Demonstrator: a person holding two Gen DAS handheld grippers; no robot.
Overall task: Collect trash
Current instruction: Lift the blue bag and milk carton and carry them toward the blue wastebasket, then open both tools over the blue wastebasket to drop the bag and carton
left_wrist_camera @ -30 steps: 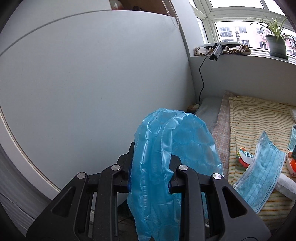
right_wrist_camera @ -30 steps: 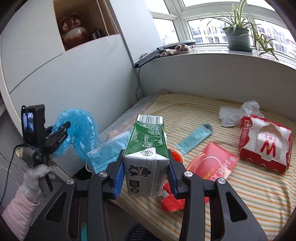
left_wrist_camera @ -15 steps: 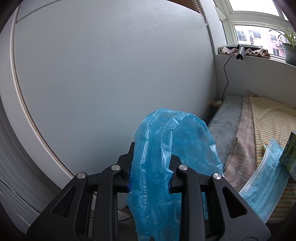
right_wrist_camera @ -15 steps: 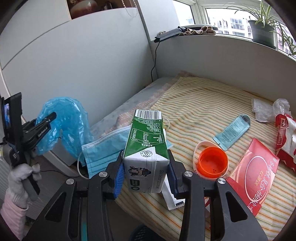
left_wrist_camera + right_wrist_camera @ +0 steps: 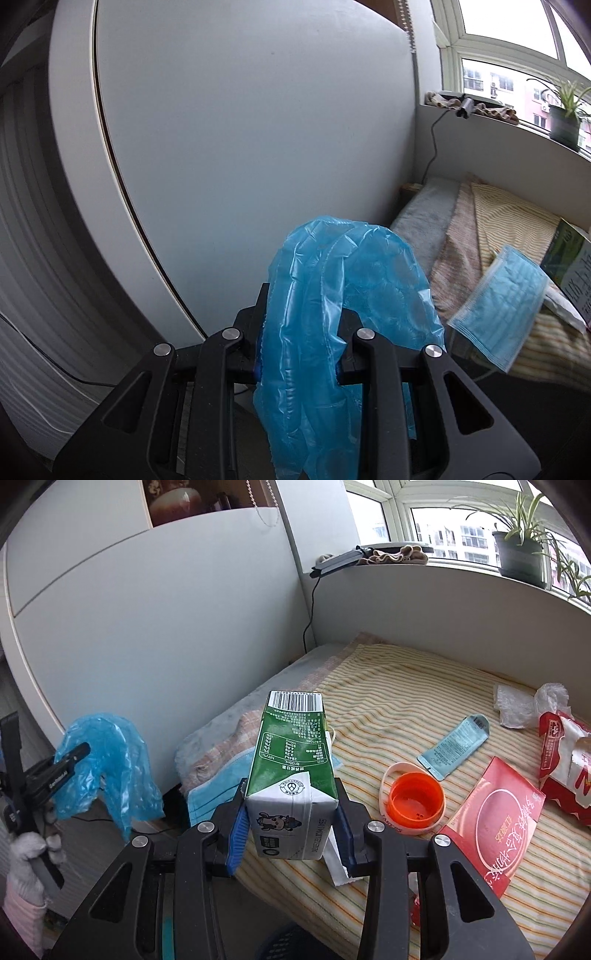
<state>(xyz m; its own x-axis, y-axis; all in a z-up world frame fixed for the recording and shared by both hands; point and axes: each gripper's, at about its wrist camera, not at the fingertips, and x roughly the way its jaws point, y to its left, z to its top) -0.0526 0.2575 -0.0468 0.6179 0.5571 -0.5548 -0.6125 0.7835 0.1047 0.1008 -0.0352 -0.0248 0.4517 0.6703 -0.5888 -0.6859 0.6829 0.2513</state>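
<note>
My left gripper [image 5: 301, 345] is shut on a crumpled blue plastic bag [image 5: 325, 332] that drapes over and below its fingers; from the right wrist view the same bag [image 5: 107, 760] hangs at the far left, off the bed's edge. My right gripper [image 5: 291, 827] is shut on a green and white milk carton [image 5: 291, 768], held over the bed's near edge. A blue face mask [image 5: 498, 314] hangs over the bed's side. On the striped bedcover lie an orange cap [image 5: 415, 799], a teal sachet [image 5: 454, 746], a red packet [image 5: 491, 819] and a red and white wrapper [image 5: 565, 760].
A tall white cabinet panel [image 5: 240, 140] stands close on the left of the bed. A crumpled clear plastic piece [image 5: 524, 701] lies at the back of the bed. A windowsill with a potted plant [image 5: 521, 550] runs behind. A dark bin rim [image 5: 295, 941] shows below.
The left gripper has swung left with the bag, so more cabinet and less bed fills its view. The right gripper has drifted left and slightly down with the carton, revealing the orange cap.
</note>
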